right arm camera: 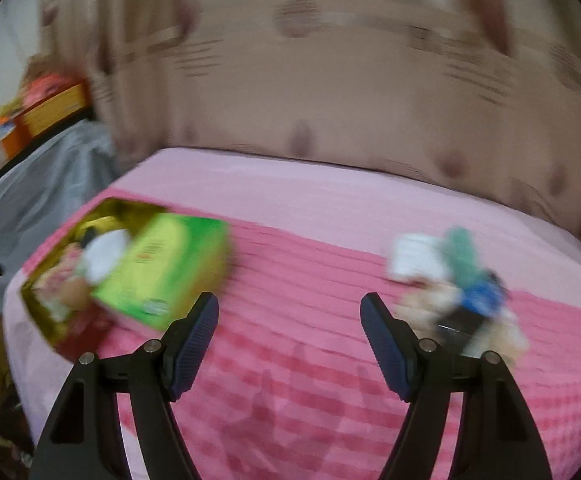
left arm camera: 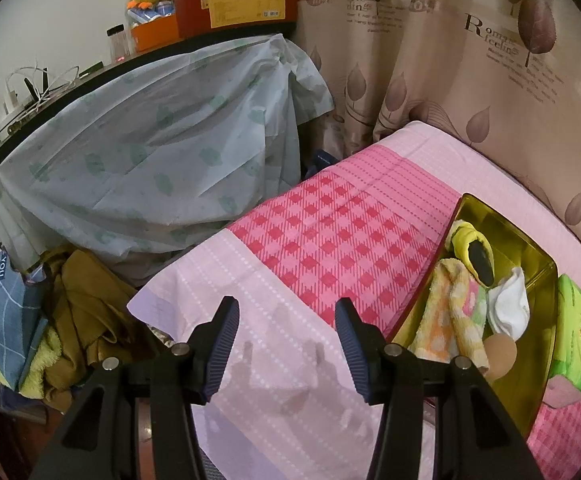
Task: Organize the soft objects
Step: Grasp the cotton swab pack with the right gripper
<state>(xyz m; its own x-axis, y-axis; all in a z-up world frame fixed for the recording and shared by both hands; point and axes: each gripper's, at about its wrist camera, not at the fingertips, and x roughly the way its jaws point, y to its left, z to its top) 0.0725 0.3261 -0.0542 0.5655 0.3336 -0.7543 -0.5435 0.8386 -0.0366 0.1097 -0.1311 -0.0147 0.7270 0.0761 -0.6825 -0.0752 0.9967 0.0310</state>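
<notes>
A beige curtain [left arm camera: 450, 80], printed with brown leaves and lettering, is seen hanging in folds far beyond the fingers in both views. Ahead of and beneath the fingers lies a bed [left arm camera: 330, 220] covered in a woven pink sheet, pale with dotted stripes at its edges and checked in deeper pink diamonds across its middle. To the left of the left fingers a piece of furniture is draped in a thin, creased, pale blue-green plastic sheet [left arm camera: 150, 152]; a dark shelf edge above it carries a red cardboard box [left arm camera: 238, 10] and small clutter. Low on the left, crumpled mustard cloth [left arm camera: 86, 312] and a blue grid-patterned bag [left arm camera: 6, 312] are heaped beside the bed.

To the right of the left fingers a shallow, shiny gold rectangular tin [left arm camera: 530, 380] rests on the bed. In it are held a fluffy yellow-and-orange towel [left arm camera: 446, 320], a yellow slipper-like item with a black sole [left arm camera: 476, 256], a white folded cloth [left arm camera: 510, 304] and a tan round sponge [left arm camera: 498, 356]. A glossy green packet [left arm camera: 574, 336] is seen just beyond the tin.

In the blurred right wrist view, the tin [right arm camera: 42, 312] and green packet [right arm camera: 162, 268] are found left of the fingers, and a smeared pile of soft items [right arm camera: 450, 292], white, teal, blue and cream, is found just right of the right finger.

The left gripper [left arm camera: 286, 320] is held wide open with nothing between its ribbed blue fingers [left arm camera: 350, 344]. The right gripper [right arm camera: 290, 312] is likewise parted wide and empty.
</notes>
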